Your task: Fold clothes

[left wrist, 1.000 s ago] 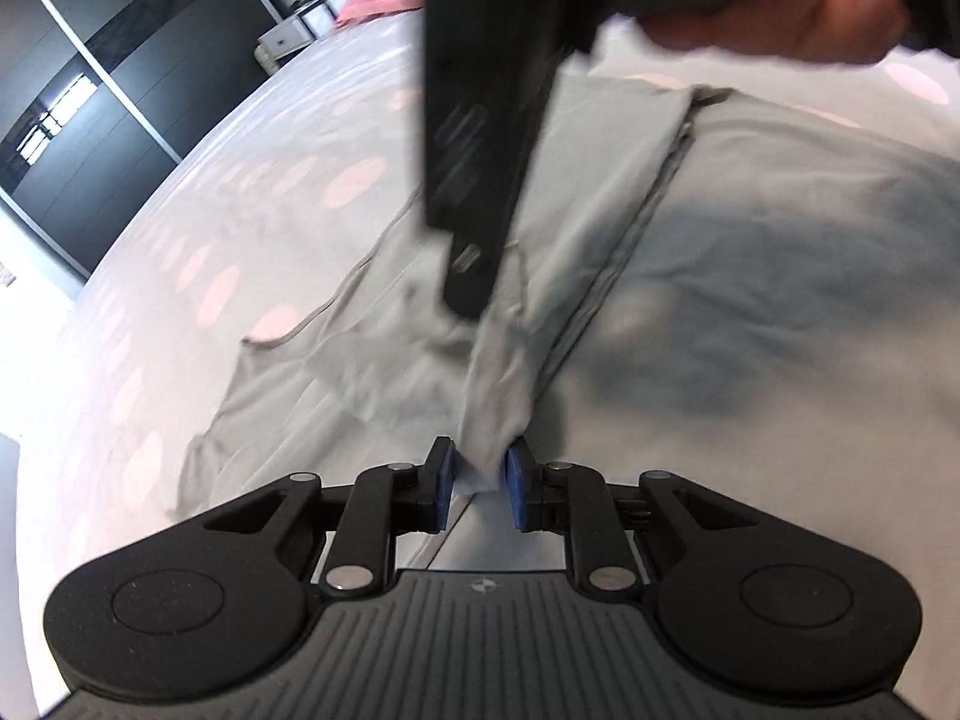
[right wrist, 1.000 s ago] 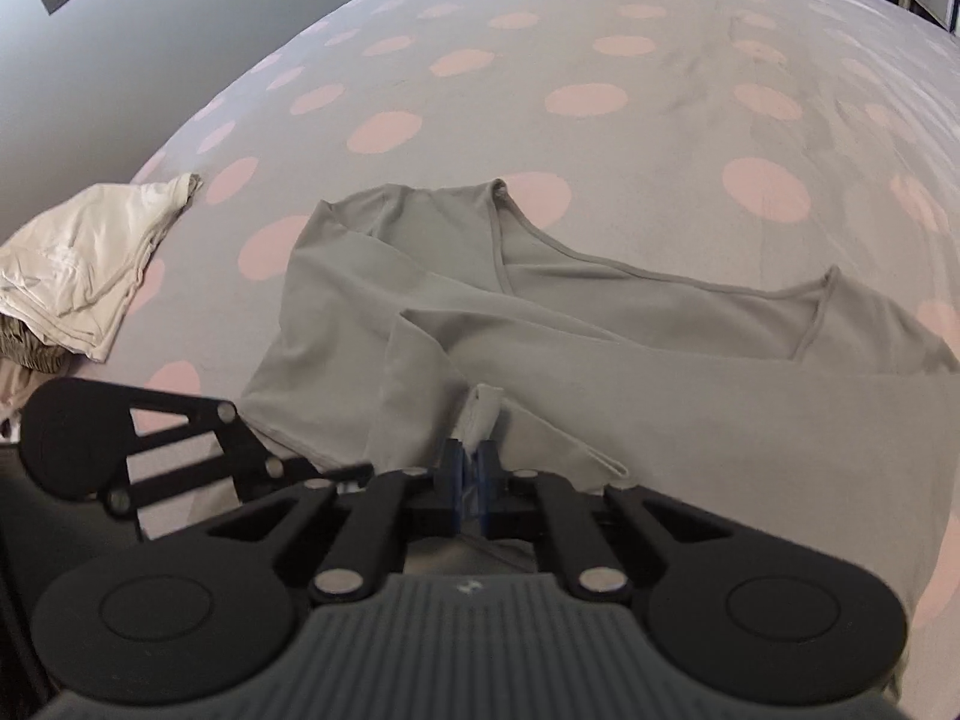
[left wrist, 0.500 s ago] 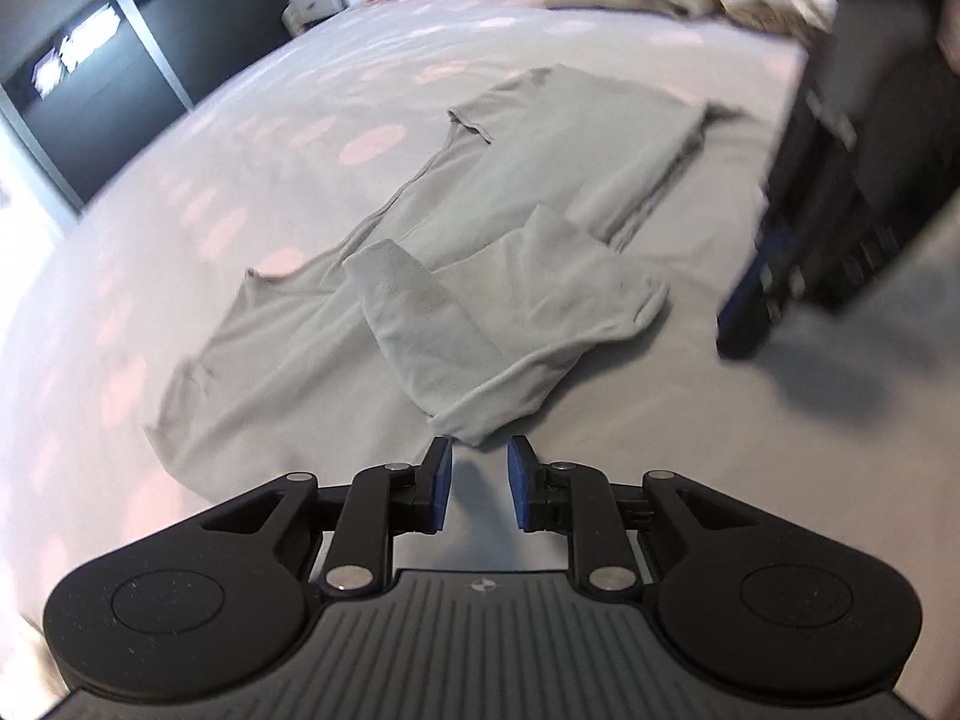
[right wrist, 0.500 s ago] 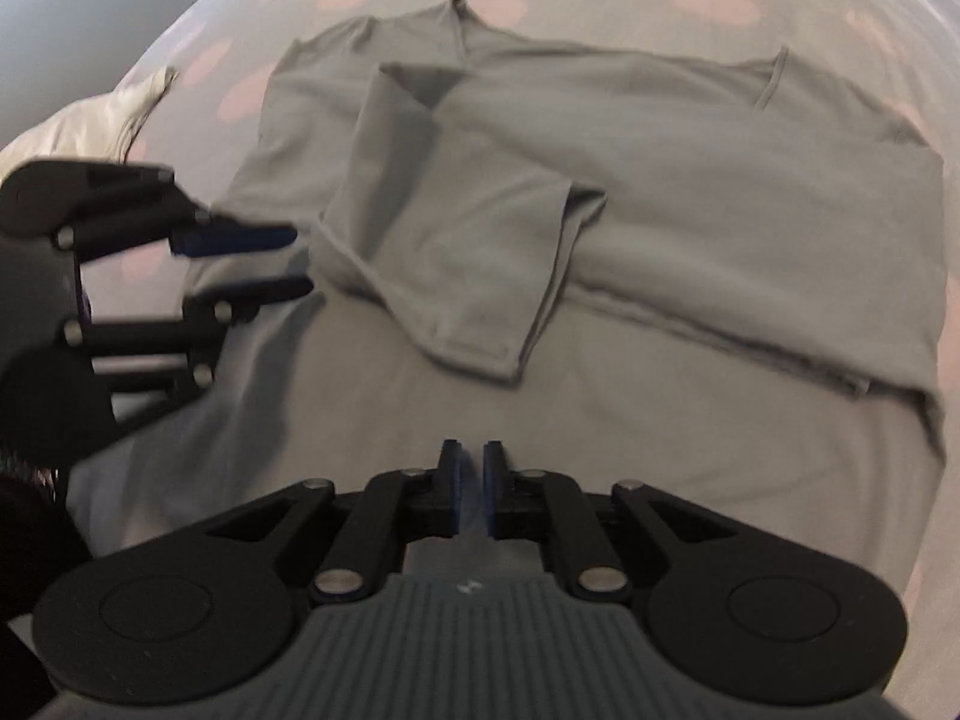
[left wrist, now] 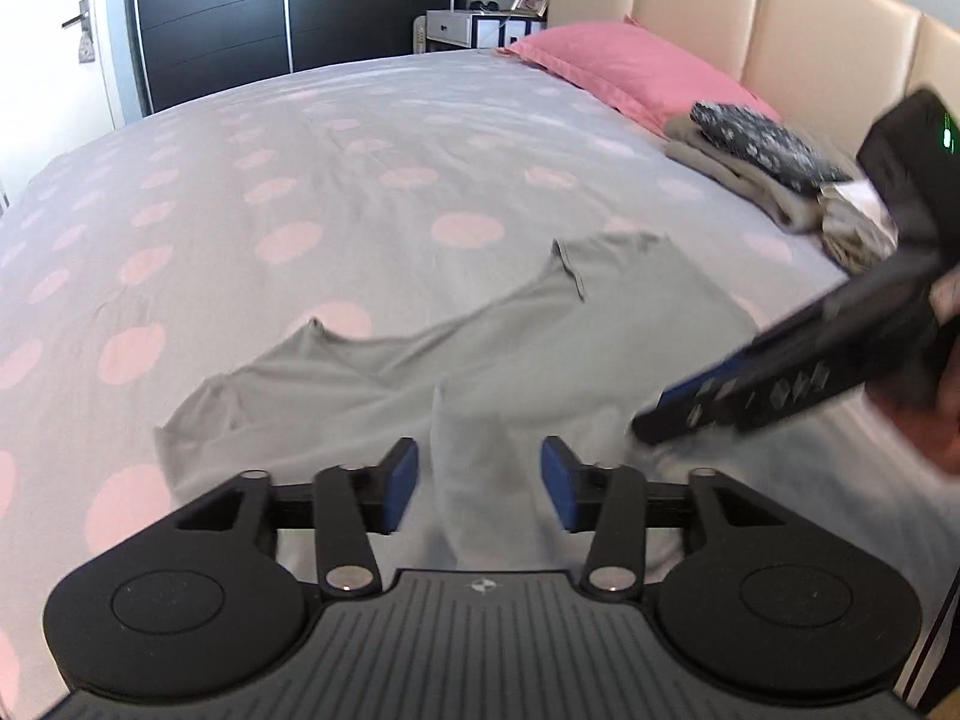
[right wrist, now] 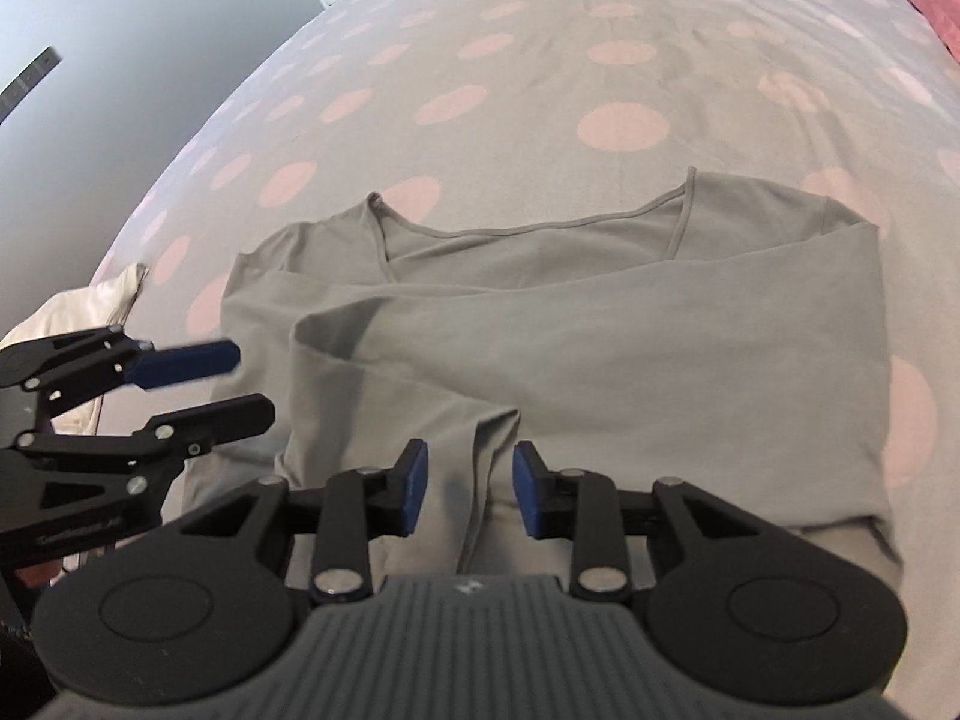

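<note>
A grey long-sleeved top (right wrist: 600,324) lies flat on the bed, neckline away from me, with a sleeve folded across its body; it also shows in the left wrist view (left wrist: 480,360). My left gripper (left wrist: 480,483) is open and empty, low over the folded sleeve near the top's near edge; it also shows at the left of the right wrist view (right wrist: 228,384). My right gripper (right wrist: 470,489) is open and empty just above the sleeve's end; it also appears in the left wrist view (left wrist: 690,414).
The bed sheet (left wrist: 300,192) is grey with pink dots. A pink pillow (left wrist: 624,72) and a stack of folded clothes (left wrist: 774,174) lie at the headboard. A white garment (right wrist: 78,312) lies left of the top. A wardrobe and nightstand stand beyond the bed.
Both grippers let go of the sleeve, drew back and opened wider. The sleeve now rests folded over the top's body.
</note>
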The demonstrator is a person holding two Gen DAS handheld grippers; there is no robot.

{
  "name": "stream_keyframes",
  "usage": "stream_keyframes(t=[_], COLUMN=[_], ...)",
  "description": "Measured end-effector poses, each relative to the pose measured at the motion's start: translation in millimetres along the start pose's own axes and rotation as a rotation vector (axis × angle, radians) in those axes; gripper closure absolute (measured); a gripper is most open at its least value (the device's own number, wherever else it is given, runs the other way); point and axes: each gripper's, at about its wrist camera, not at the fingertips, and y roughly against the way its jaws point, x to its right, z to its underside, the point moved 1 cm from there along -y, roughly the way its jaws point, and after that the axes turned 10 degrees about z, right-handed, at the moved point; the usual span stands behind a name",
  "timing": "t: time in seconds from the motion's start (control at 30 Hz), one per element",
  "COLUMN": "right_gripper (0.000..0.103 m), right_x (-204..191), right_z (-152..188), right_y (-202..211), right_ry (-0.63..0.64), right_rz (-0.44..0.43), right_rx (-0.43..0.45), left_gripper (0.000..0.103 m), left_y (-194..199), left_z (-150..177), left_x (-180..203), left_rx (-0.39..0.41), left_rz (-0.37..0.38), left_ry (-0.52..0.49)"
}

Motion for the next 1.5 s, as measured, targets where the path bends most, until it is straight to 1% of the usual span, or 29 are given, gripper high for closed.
stream_keyframes(t=[0.1, 0.13, 0.17, 0.2, 0.23, 0.27, 0.3, 0.37, 0.47, 0.53, 0.57, 0.63, 0.73, 0.8, 0.83, 0.87, 0.97, 1.07, 1.1, 1.17, 1.23, 1.4, 1.43, 1.47, 1.5], right_gripper=[0.064, 0.065, 0.076, 0.092, 0.096, 0.097, 0.098, 0.099, 0.099, 0.100, 0.100, 0.100, 0.100, 0.100, 0.100, 0.100, 0.100, 0.100, 0.100, 0.100, 0.100, 0.100, 0.100, 0.100, 0.100], right_x=[-1, -1, -2, -2, -2, -3, -3, -7, -16, -21, -24, -29, -32, -30, -27, -23, -10, -3, -1, 3, 4, 4, 4, 4, 4], right_z=[-2, -2, -3, -3, -4, -4, -5, -8, -19, -27, -31, -41, -52, -58, -60, -61, -63, -62, -62, -62, -62, -61, -61, -61, -61], right_y=[-3, -4, -5, -6, -7, -8, -9, 3, 23, 37, 43, 43, 31, 18, 12, 6, -9, -18, -19, -20, -20, -17, -17, -16, -14], right_ry=[-0.003, -0.004, -0.005, -0.005, -0.006, -0.007, -0.008, 0.008, 0.049, 0.077, 0.091, 0.121, 0.148, 0.149, 0.140, 0.129, 0.080, 0.044, 0.035, 0.019, 0.013, 0.025, 0.025, 0.025, 0.025], right_rz=[-0.011, -0.015, -0.019, -0.023, -0.027, -0.032, -0.036, -0.057, -0.053, -0.048, -0.046, -0.003, 0.073, 0.123, 0.135, 0.143, 0.147, 0.166, 0.169, 0.173, 0.169, 0.160, 0.157, 0.154, 0.150], right_rx=[-0.005, -0.006, -0.007, -0.009, -0.010, -0.011, -0.012, 0.007, 0.115, 0.190, 0.228, 0.271, 0.294, 0.286, 0.276, 0.265, 0.229, 0.212, 0.210, 0.206, 0.205, 0.210, 0.210, 0.210, 0.213], left_gripper=[0.061, 0.074, 0.091, 0.095, 0.097, 0.100, 0.100, 0.101, 0.101, 0.101, 0.101, 0.100, 0.099, 0.092, 0.087, 0.087, 0.087, 0.087, 0.087, 0.087, 0.087, 0.087, 0.088, 0.096, 0.099], left_y=[-17, -22, -27, -28, -29, -26, -24, -16, -5, 0, 2, 3, 4, 5, 5, 5, 0, -11, -15, -23, -31, -32, -31, -29, -29], left_z=[-8, -9, -9, -9, -9, -9, -8, -8, -8, -7, -8, -11, -13, -11, -10, -8, -2, 5, 8, 13, 18, 15, 12, 10, 9], left_x=[2, 0, -1, -6, -10, -15, -22, -37, -61, -74, -78, -83, -81, -79, -76, -74, -55, -31, -24, -11, -1, 7, 7, 8, 8], left_rx=[-0.037, -0.057, -0.077, -0.079, -0.078, -0.067, -0.055, -0.030, 0.011, 0.045, 0.058, 0.073, 0.063, 0.058, 0.056, 0.053, 0.012, -0.049, -0.070, -0.099, -0.116, -0.076, -0.065, -0.058, -0.059], left_rz=[-0.028, -0.033, -0.037, -0.033, -0.028, -0.016, -0.006, 0.010, 0.022, 0.047, 0.054, 0.054, 0.054, 0.065, 0.068, 0.073, 0.074, 0.089, 0.092, 0.070, 0.049, 0.026, 0.023, 0.030, 0.037], left_ry=[-0.010, -0.004, 0.004, 0.021, 0.039, 0.065, 0.100, 0.173, 0.301, 0.385, 0.407, 0.430, 0.391, 0.353, 0.331, 0.301, 0.153, 0.011, -0.032, -0.092, -0.136, -0.152, -0.154, -0.150, -0.146])
